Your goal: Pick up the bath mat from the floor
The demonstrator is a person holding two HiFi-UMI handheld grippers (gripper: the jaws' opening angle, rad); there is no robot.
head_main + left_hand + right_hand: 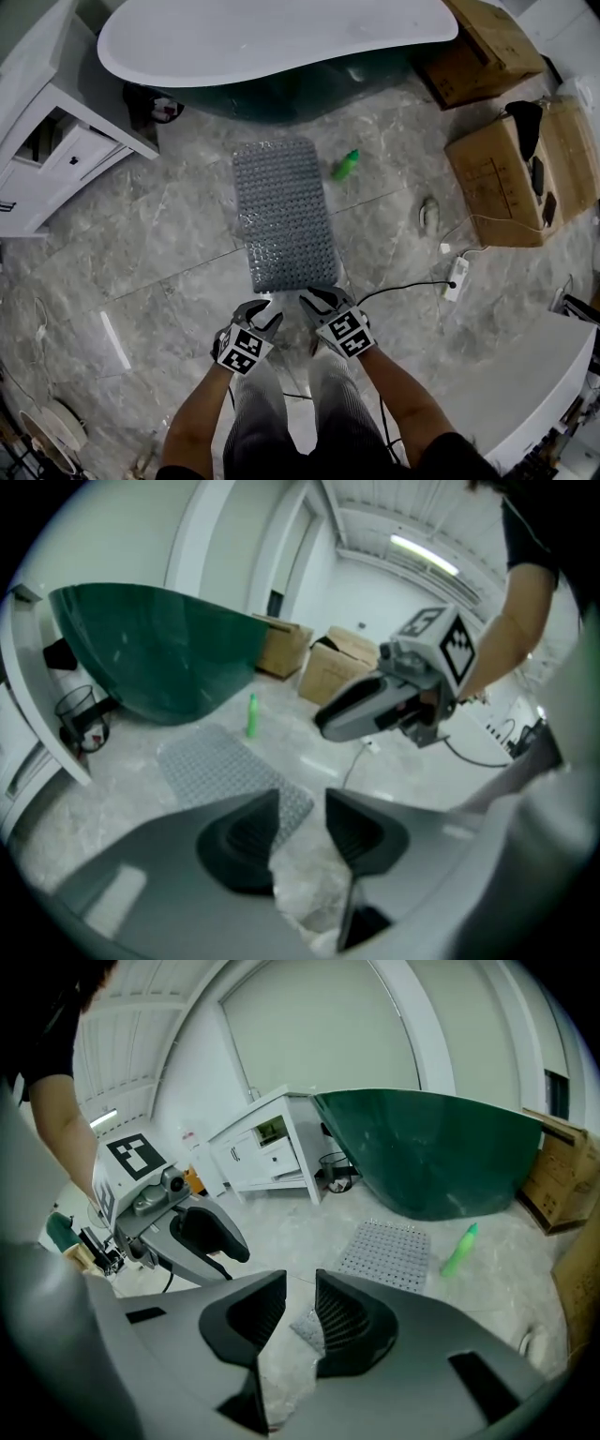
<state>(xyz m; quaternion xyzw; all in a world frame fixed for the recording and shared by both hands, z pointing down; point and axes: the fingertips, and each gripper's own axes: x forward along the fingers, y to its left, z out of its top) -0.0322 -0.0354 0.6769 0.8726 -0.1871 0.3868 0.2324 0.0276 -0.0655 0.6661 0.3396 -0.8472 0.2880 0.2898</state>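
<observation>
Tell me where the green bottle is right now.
In the head view, the green bottle is on the floor just right of the far end of the bath mat, near the bathtub.

Floor [169, 244] w/ bath mat [284, 216], bottle [346, 166], boxes [497, 173]

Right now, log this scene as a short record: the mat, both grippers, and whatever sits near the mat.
bath mat: flat on the floor, not lifted
left gripper: jaws apart, at the mat's near edge, holding nothing
right gripper: jaws apart, mat's near corner shows in the gap, not pinched
green bottle: on the floor right of the mat, apart from it
bathtub: beyond the mat's far end
status: mat not yet picked up
</observation>
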